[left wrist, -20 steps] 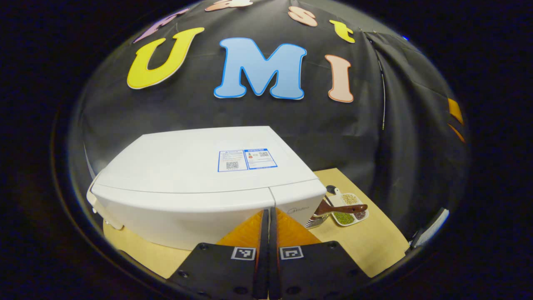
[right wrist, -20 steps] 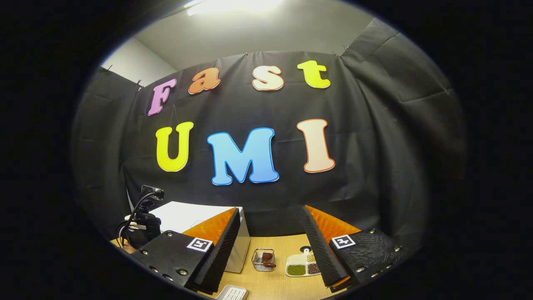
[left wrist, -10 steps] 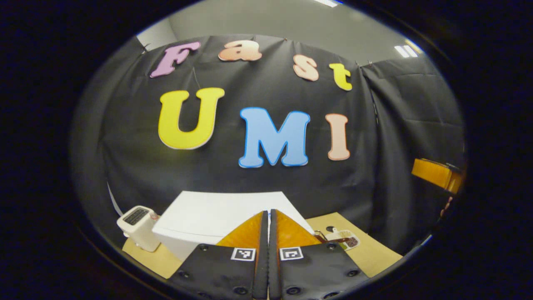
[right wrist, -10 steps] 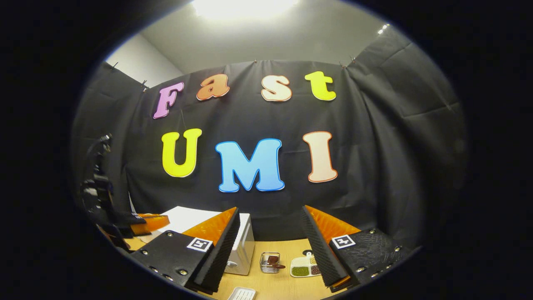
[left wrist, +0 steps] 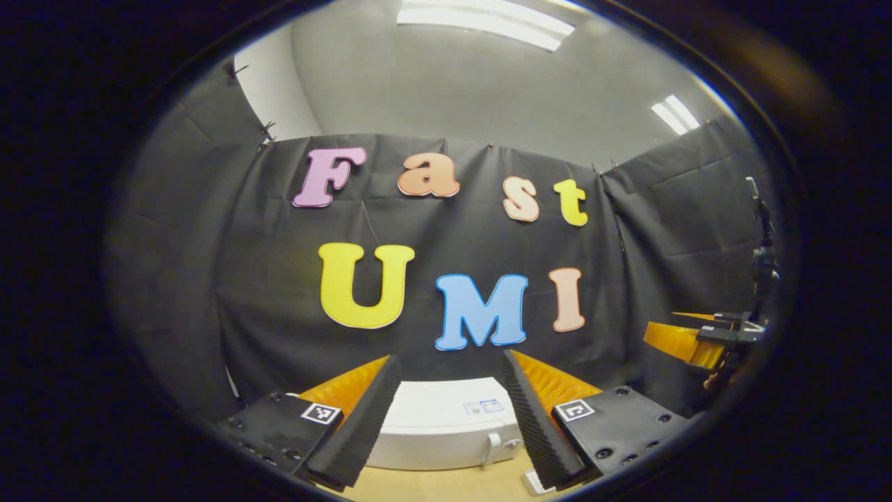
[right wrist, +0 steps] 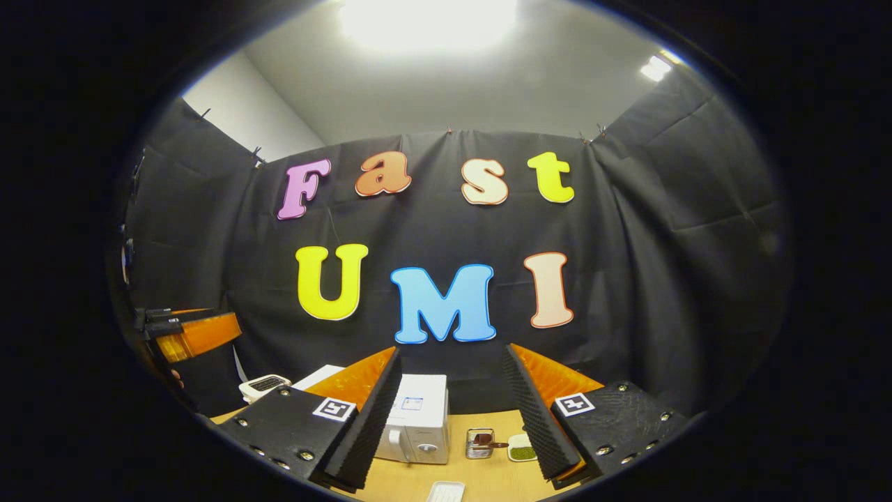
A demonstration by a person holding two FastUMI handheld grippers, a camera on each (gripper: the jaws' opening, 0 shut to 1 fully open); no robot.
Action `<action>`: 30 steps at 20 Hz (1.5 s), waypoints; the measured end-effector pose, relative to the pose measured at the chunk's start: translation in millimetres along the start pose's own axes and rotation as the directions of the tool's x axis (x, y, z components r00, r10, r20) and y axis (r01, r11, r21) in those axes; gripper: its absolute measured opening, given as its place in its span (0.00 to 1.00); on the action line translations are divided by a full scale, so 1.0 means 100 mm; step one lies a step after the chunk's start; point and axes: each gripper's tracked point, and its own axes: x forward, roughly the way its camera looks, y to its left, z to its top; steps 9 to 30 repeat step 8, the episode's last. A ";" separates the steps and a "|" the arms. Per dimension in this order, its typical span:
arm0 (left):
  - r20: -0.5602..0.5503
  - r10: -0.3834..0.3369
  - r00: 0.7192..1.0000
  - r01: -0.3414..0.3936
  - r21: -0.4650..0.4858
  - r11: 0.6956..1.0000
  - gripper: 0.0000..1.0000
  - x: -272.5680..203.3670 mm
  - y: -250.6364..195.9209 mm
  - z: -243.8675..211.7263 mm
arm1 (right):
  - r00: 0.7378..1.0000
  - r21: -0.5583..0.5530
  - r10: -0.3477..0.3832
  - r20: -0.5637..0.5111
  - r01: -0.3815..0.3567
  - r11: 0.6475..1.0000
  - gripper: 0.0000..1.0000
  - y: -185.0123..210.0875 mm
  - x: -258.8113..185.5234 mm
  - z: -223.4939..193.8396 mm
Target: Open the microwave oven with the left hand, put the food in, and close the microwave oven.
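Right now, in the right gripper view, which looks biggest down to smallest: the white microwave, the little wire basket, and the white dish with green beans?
1. microwave, largest by far.
2. wire basket.
3. dish with green beans: partly hidden behind a gripper finger, so its rank against the basket is unsure.

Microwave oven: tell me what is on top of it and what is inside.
The microwave oven carries a flat label on its white top and nothing else that I can make out. Its door looks shut, so the inside is hidden.
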 end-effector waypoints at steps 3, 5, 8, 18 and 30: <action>0.001 -0.027 1.000 0.027 0.007 1.000 0.97 -0.26 0.07 0.04 | 1.000 -0.007 -0.006 0.001 0.006 1.000 0.88 0.21 -0.20 0.04; 0.006 -0.039 0.999 0.038 0.001 0.999 0.97 -0.41 0.14 0.06 | 1.000 -0.002 -0.012 -0.010 0.012 1.000 0.88 0.31 -0.31 0.04; 0.016 -0.045 0.999 0.045 -0.018 0.999 0.97 -0.58 0.23 0.08 | 1.000 -0.015 -0.023 -0.017 0.022 1.000 0.88 0.42 -0.46 0.06; 0.016 -0.045 0.999 0.045 -0.018 0.999 0.97 -0.58 0.23 0.08 | 1.000 -0.015 -0.023 -0.017 0.022 1.000 0.88 0.42 -0.46 0.06; 0.016 -0.045 0.999 0.045 -0.018 0.999 0.97 -0.58 0.23 0.08 | 1.000 -0.015 -0.023 -0.017 0.022 1.000 0.88 0.42 -0.46 0.06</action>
